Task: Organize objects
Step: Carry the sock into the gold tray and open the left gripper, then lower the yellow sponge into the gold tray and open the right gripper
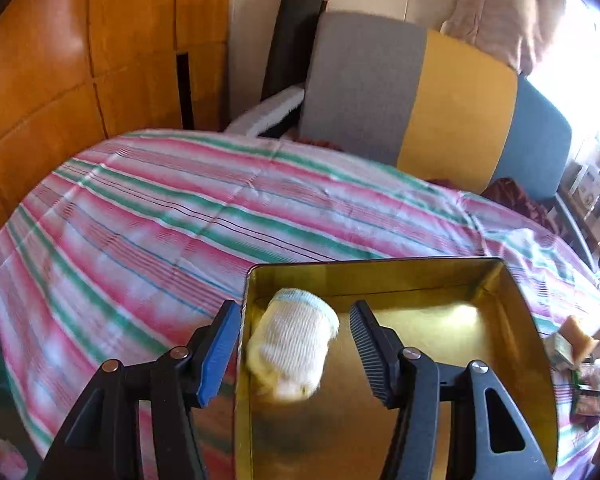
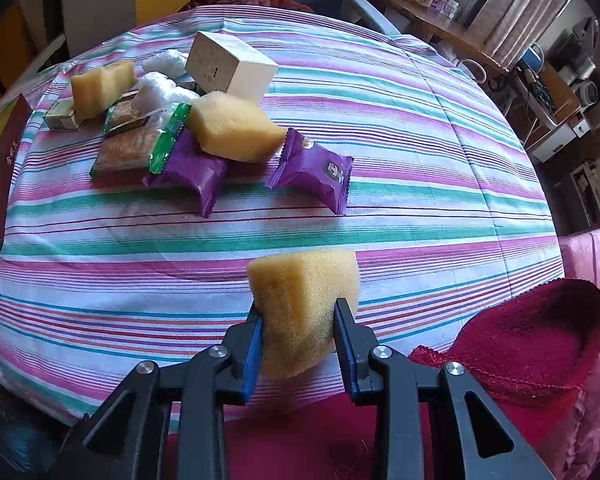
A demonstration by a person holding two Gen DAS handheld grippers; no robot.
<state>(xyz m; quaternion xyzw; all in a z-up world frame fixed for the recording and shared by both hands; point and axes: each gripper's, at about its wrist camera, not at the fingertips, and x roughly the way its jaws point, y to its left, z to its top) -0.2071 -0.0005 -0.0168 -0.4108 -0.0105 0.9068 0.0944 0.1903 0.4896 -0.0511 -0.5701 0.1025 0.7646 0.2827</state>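
Now, with the left gripper (image 1: 290, 344) jaws parted around the white knit roll (image 1: 292, 344) in the gold tin (image 1: 512, 320), withdraw cleanly, then bring over the sponge (image 2: 302, 316) squeezed in the right gripper (image 2: 298, 332).

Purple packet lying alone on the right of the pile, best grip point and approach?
Take the lone purple packet across its puffed middle, coming from above, jaws spanning its two long plain sides. It lies flat on the striped cloth, clear of the other packets, and the crimped ends are thin and likely to slip. The right gripper must first set down its sponge.
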